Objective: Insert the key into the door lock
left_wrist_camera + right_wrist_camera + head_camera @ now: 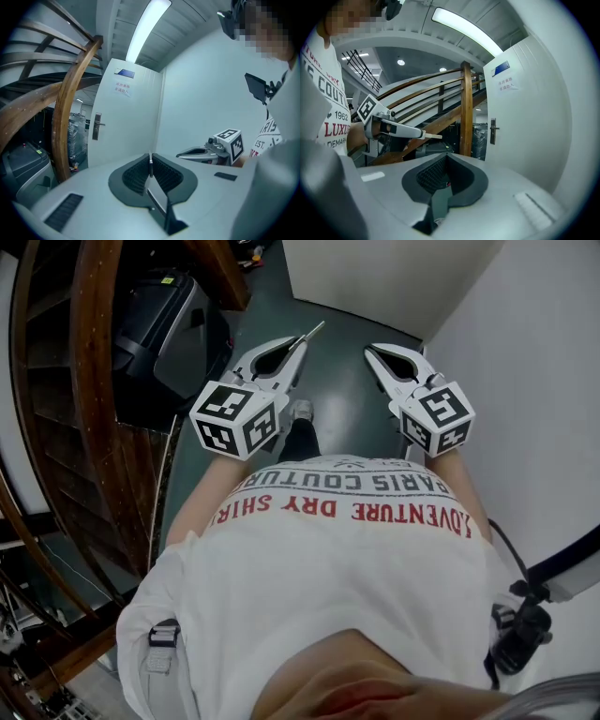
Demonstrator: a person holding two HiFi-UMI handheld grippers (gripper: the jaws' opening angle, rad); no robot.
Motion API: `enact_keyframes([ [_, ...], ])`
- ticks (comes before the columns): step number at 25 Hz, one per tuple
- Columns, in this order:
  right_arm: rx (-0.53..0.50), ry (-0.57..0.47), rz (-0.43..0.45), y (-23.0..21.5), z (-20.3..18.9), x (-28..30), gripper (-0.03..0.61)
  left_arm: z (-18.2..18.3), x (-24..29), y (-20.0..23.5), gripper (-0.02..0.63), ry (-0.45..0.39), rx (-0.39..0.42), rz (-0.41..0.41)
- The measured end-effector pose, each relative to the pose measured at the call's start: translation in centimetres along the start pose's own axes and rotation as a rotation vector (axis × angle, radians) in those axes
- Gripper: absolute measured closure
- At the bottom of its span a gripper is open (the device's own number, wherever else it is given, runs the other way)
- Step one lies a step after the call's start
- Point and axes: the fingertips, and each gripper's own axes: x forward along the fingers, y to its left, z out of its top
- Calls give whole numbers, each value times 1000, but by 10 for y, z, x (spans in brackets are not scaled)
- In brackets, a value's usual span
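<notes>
Key (150, 165) between fingers (133, 176), door (133, 122) beyond

Dark green floor (347, 381) running up the middle of the head view, plain white wall (530, 352) filling the right side. Curved wooden stair railing (94, 381) sweeping down the left. Long tube light (147, 26) glowing at top centre of the left gripper view, white door (131, 126) just below.

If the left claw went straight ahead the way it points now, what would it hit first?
Probably the white door, on its plain panel near the right edge, right of the lock handle. The key in the left claw would touch first. Nothing shows between, though depth is unclear.
</notes>
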Motion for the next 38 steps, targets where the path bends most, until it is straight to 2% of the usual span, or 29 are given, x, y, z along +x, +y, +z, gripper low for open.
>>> enact_keyframes([
  [6,25,45,10,-62,11,115,575,18,65,115,591,25,-53,-1],
  [11,82,53,-18,-137,5,222,577,23,143,229,591,80,-94,-28],
  [16,82,78,-55,-218,44,334,575,75,220,353,591,74,-133,-45],
  [19,55,56,-77,-251,73,380,575,107,248,401,591,44,-118,-54],
  [26,-4,23,-126,-290,104,421,575,139,286,443,591,-1,-85,-99],
  [38,10,52,-123,-352,86,463,575,134,347,484,591,11,-117,-99],
])
